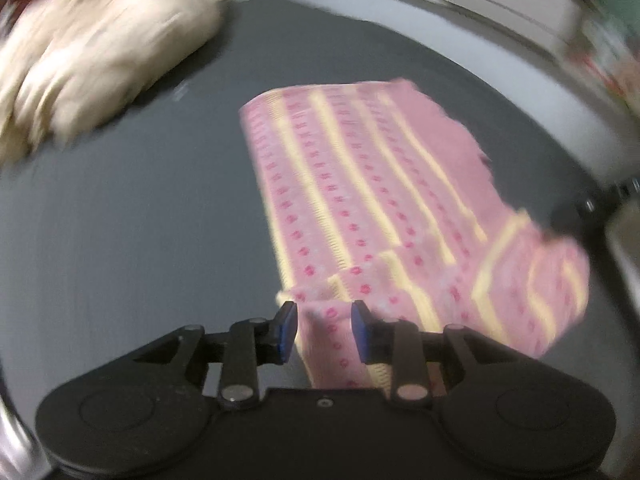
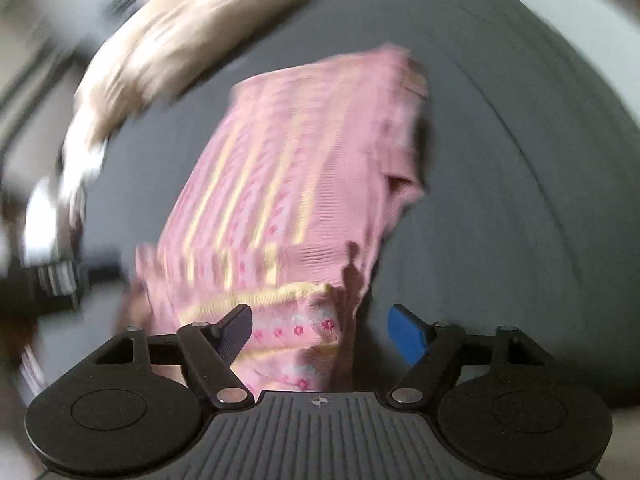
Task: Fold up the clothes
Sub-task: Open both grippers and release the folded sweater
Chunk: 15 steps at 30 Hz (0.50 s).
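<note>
The pink striped cloth (image 1: pixel 360 184) is being laid on the dark worktop (image 1: pixel 140 220). Its near edge is being pinched by the left gripper (image 1: pixel 324 332). The right gripper (image 2: pixel 320 334) is being held wide apart.

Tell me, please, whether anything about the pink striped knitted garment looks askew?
Yes: the pink striped knitted garment lies only partly folded on the dark table, its near right corner turned over crookedly and bunched.

Two close wrist views, sharing the pink garment (image 1: pixel 360 200) (image 2: pixel 288 184).
</note>
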### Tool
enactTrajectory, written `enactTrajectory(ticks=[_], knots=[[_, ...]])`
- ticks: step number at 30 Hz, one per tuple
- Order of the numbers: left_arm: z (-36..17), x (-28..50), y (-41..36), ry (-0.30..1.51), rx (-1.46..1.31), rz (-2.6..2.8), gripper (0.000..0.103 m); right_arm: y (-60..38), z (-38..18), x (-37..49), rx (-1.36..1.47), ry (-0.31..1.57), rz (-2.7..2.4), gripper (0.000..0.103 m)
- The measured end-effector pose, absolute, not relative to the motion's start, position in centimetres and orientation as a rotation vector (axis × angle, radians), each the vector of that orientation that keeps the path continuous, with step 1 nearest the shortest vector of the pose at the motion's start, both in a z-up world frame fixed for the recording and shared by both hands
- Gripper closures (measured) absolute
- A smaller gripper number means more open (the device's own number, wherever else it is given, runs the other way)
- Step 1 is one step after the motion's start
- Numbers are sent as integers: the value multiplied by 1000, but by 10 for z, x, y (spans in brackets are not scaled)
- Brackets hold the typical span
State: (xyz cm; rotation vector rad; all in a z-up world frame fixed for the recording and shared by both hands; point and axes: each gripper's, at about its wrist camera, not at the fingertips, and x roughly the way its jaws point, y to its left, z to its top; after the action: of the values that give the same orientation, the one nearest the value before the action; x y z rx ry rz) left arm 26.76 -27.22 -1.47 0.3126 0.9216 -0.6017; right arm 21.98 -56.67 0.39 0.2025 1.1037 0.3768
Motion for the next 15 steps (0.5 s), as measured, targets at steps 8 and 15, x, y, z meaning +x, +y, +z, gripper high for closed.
enactTrajectory(ticks=[8, 15], knots=[[-18, 268, -304, 806, 761, -976, 74, -529, 8, 242, -307, 1017, 810, 49], [-42, 282, -318, 856, 1007, -1128, 74, -513, -19, 269, -590, 1105, 1054, 54]])
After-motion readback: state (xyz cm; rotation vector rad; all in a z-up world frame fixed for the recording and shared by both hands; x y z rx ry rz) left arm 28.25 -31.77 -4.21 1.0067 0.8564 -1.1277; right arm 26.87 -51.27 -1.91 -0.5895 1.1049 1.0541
